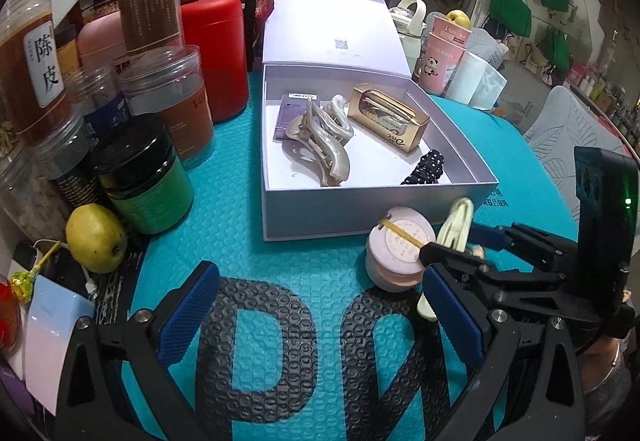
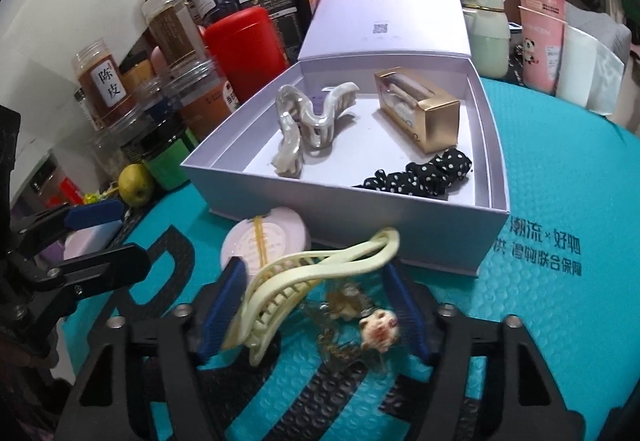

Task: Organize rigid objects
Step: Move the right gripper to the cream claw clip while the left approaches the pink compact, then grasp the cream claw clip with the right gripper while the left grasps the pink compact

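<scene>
Right claw (image 2: 312,305), fingers spread wide, straddles a cream hair claw clip (image 2: 304,277) lying on the teal bubble-mailer tabletop (image 2: 540,321); no grip is evident. The clip's long axis runs from near left to far right, its left end against the left finger, and points toward the open lavender box (image 2: 400,241) just beyond. A small cat-face charm (image 2: 380,325) lies between the fingers too and may be caught. A round pink tin (image 2: 264,245) sits at the far left of the clip. Left claw (image 1: 320,317), wide open and empty, hangs farther off. The box holds pearly clips (image 2: 308,125), a gold carton (image 2: 420,113) and a dotted scrunchie (image 2: 420,173).
</scene>
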Motion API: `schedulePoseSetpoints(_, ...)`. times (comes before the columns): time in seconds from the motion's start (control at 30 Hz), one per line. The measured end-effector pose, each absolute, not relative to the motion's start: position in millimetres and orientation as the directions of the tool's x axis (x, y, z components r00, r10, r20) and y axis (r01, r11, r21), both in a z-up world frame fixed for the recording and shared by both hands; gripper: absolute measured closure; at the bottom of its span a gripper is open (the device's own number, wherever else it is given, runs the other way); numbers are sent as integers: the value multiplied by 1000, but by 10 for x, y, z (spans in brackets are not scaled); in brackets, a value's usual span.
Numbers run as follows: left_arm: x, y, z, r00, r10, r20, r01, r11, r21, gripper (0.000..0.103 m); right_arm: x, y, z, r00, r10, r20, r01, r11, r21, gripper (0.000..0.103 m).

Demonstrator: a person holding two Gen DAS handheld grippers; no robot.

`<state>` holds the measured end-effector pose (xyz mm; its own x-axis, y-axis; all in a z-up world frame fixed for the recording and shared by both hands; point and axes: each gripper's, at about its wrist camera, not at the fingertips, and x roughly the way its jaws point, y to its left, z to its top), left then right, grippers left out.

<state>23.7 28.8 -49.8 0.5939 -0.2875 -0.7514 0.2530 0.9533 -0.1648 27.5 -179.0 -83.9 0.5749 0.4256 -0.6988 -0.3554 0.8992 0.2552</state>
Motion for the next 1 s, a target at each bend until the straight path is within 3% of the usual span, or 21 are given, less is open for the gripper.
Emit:
schedulePoseSetpoints(0.07,265,271,-509,590,-296,-751,260,950,-171,0,273,-1810,-828,564,455,-689,-361,886,289,62)
schedulePoseSetpoints(0.33,336,161,-577,561,-334,-757,302,935,-189,0,159,-1889,-772,565,486,-667,-355,873,336,66)
schedulePoseSetpoints(0.73,427,-114,-635,550,-356,-756,379,912,-155,0,-106,-2119,-602,585,555,-592,-360,831,424,82)
schedulePoseSetpoints(0.83,460,-193,-680,536,-375,-756,401,902,-163,5,-182,-2197,-553,586,568,-577,-359,821,444,86)
schedulePoseSetpoints(0.93,506,-285,-743,525,-367,-768,409,900,-150,19,-251,-2270,-540,588,562,-582,-349,825,445,88)
schedulePoseSetpoints(1.0,523,-343,-776,524,-357,-773,415,900,-134,22,-293,-2308,-526,586,567,-579,-350,821,451,88)
